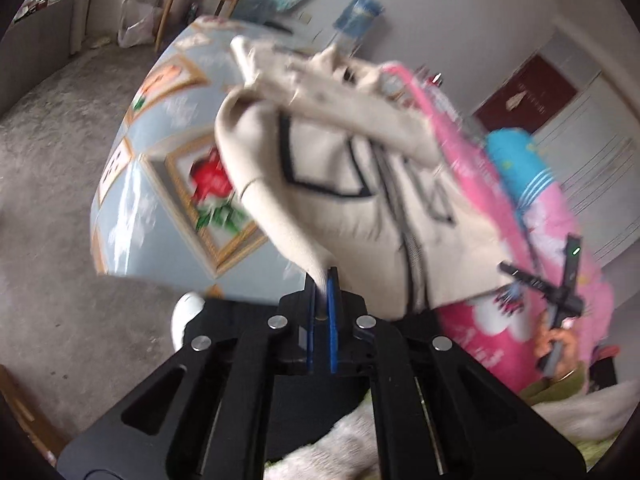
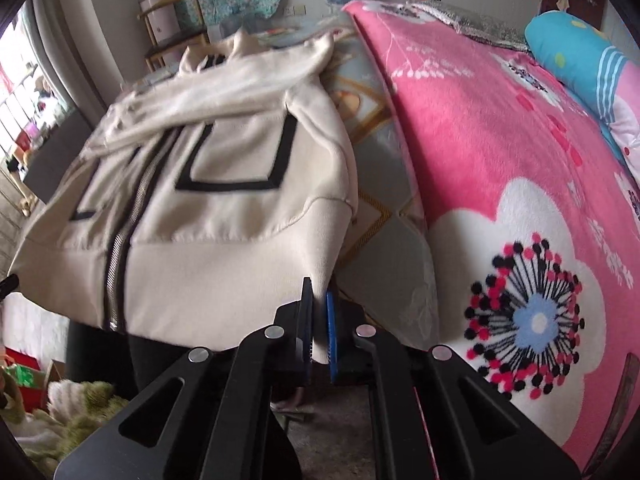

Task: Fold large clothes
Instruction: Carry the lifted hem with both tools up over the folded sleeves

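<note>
I'm pinching the bottom hem of the cream jacket (image 2: 224, 200) in my right claw (image 2: 319, 320), and my left claw (image 1: 322, 296) is gripping its other corner. The jacket is hanging over the bed (image 2: 400, 272), beside the pink blanket (image 2: 480, 128).

Left gripper (image 1: 321, 280), jaws pinched on cream zip-up jacket with black trim (image 1: 340, 184), lifted above rose-patterned blue bed sheet (image 1: 168, 168); pink floral blanket (image 1: 560, 248) at right.
</note>
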The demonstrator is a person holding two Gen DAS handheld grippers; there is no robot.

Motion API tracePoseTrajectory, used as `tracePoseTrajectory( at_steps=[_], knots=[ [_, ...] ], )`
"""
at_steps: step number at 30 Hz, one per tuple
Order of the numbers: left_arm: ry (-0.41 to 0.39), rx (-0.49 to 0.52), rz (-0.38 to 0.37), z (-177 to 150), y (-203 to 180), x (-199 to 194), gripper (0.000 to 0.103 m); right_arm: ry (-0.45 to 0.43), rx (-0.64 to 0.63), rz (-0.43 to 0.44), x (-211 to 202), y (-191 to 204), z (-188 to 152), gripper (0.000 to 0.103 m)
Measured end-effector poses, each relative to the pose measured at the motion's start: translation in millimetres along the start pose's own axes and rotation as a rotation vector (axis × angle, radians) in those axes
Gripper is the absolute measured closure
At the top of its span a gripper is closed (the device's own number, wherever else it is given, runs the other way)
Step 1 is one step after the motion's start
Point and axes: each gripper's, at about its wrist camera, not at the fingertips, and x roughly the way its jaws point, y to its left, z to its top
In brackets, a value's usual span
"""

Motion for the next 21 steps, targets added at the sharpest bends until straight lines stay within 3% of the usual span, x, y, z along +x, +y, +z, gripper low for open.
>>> tracePoseTrajectory(
  at_steps=[3,11,14,18,21],
  knots=[
    [-0.071,-0.024,-0.051,32.5,-0.1,-4.5,0.098,-0.054,0.017,0.025,-3.8,-0.2,23.0,0.097],
    [-0.141,-0.047,0.008,111.7,16.6,33.0,0.098,-0.149,0.038,0.062,25.3,6.4,99.3,0.097],
    [-0.125,-0.079,0.035,130.2,33.4,55.4,0.098,-0.139,0.061,0.064,56.6,9.4,123.3,0.097],
    [-0.077,-0.13,0.082,143.1,57.8,93.7,0.096,-0.038,0.146,0.112,121.1,3.6,143.2,0.097],
    [-0.052,-0.155,0.121,145.1,65.8,103.9,0.093,-0.011,0.205,0.144,139.4,-1.9,142.6,0.086]
  ],
)
